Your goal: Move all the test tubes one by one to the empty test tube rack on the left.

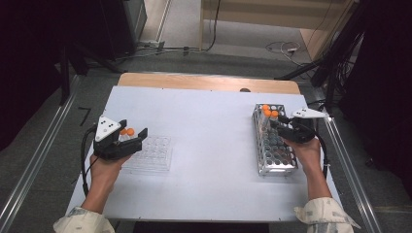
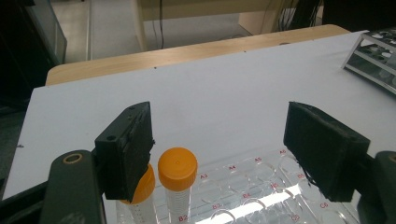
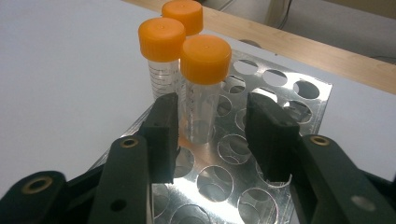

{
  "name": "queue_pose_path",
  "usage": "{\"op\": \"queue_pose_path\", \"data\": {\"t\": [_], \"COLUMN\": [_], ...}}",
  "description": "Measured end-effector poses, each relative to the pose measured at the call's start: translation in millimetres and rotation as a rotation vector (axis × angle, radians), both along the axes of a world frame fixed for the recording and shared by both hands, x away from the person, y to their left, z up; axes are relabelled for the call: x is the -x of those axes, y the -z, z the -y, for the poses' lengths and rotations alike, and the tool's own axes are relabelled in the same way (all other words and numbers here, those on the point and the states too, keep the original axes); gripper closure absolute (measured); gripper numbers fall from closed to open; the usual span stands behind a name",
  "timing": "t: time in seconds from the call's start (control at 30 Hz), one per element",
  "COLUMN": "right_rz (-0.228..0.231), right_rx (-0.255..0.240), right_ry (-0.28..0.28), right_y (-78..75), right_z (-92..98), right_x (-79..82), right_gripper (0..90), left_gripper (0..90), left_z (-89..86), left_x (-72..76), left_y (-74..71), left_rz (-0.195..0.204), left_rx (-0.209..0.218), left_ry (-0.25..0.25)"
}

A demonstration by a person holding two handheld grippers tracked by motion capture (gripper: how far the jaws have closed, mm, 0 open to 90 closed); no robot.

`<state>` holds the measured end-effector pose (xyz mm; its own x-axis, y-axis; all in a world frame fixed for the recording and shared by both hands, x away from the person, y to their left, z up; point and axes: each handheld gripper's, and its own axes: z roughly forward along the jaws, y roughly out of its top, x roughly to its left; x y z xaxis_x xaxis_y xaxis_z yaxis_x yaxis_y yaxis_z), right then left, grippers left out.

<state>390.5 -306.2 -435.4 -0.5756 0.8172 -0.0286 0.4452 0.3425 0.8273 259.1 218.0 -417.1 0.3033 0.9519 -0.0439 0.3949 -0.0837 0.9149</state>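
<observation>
Three clear tubes with orange caps (image 1: 268, 111) stand at the far end of a metal rack (image 1: 277, 165) on the right. My right gripper (image 1: 275, 121) reaches in over the rack. In the right gripper view its jaws flank the nearest tube (image 3: 205, 58), and a gap shows beside the tube, so the right gripper (image 3: 212, 126) is open. Two more capped tubes (image 1: 127, 131) stand at the left end of a clear well plate (image 1: 153, 153). My left gripper (image 2: 219, 135) hangs open above that plate (image 2: 252, 186). One tube (image 2: 177, 168) stands just inside its left jaw, the other (image 2: 142, 186) partly hidden behind it.
A white sheet (image 1: 209, 126) covers the table, with a bare wooden strip (image 1: 209, 81) at the far edge. The rack's other holes (image 3: 229, 177) look vacant. Cables and dark stands (image 1: 335, 58) lie on the floor beyond the table.
</observation>
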Motion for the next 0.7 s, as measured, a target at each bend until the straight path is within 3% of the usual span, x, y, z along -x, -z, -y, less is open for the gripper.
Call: {"op": "queue_pose_path", "data": {"t": [0.27, 0.7], "right_rz": [-0.056, -0.044], "right_rx": [-0.018, 0.009], "right_ry": [-0.048, -0.087], "right_y": [6.9, 5.6], "right_z": [2.9, -0.8], "right_x": [-9.0, -14.2], "right_gripper": [58.3, 71.0], "left_gripper": [24.9, 24.9], "left_z": [0.0, 1.5], "left_x": [-0.9, -1.1], "left_y": [0.9, 1.7], "left_rz": [-0.005, -0.010], "left_rx": [0.006, 0.007], "left_ry": [-0.002, 0.005]}}
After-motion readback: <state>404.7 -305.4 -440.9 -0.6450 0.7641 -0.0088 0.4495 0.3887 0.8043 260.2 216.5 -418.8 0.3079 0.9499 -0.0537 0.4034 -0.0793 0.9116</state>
